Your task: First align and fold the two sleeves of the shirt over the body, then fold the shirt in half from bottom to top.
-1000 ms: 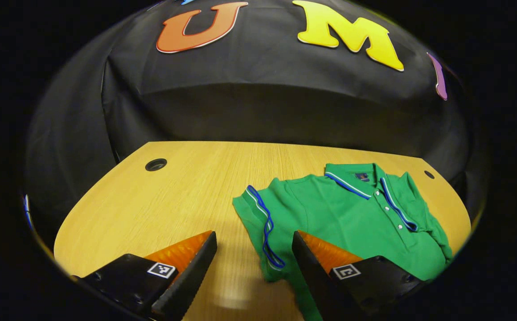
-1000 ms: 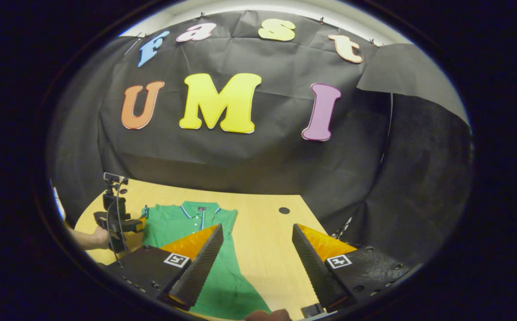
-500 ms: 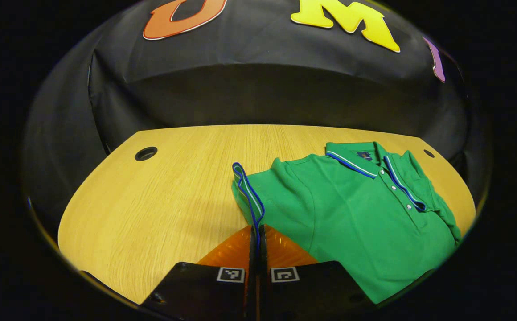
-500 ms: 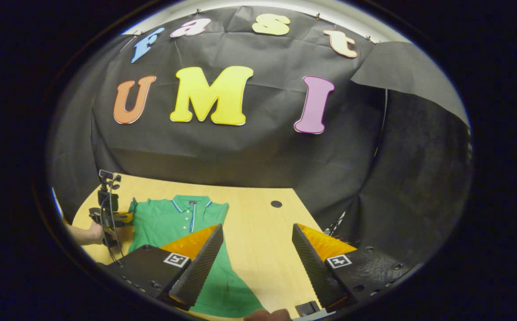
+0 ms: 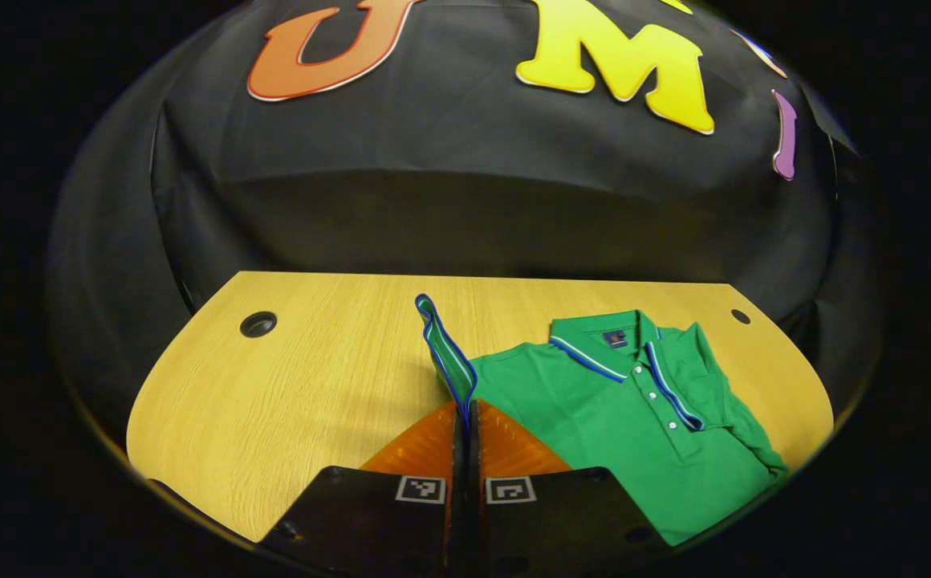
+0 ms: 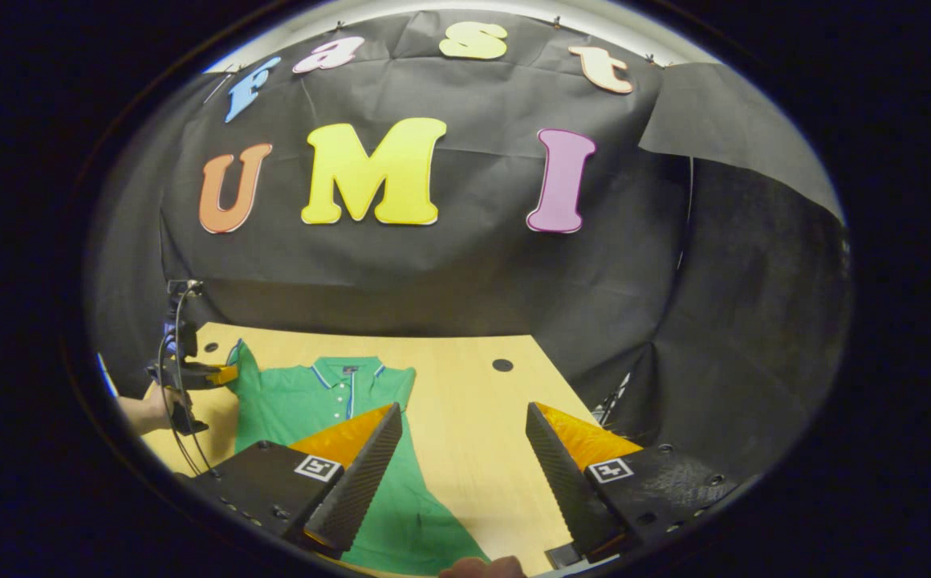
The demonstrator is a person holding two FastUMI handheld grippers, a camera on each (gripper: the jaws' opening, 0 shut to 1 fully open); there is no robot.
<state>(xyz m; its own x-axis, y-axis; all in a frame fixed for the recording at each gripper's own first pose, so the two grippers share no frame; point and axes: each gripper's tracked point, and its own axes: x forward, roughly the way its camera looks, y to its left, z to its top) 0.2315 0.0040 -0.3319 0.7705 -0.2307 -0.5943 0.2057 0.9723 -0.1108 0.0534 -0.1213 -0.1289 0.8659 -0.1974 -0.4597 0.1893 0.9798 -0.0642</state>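
My left gripper point(image 5: 465, 409), fingers pinched together on the blue-trimmed sleeve point(image 5: 443, 345), has lifted it off the wooden table point(image 5: 297, 385) since half a second ago (cuff now stands upright). The green polo shirt point(image 5: 634, 425) lies flat rightward. My right gripper point(image 6: 457, 449) hovers, jaws wide, empty.

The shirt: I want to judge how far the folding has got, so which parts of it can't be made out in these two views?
- Hem: in the left gripper view the shirt runs out at the lower edge; in the right gripper view the right gripper covers it.
- Pinched cuff of the raised sleeve: hidden inside the closed left gripper.
- Right sleeve: looks folded over the body, edges too bunched to confirm.
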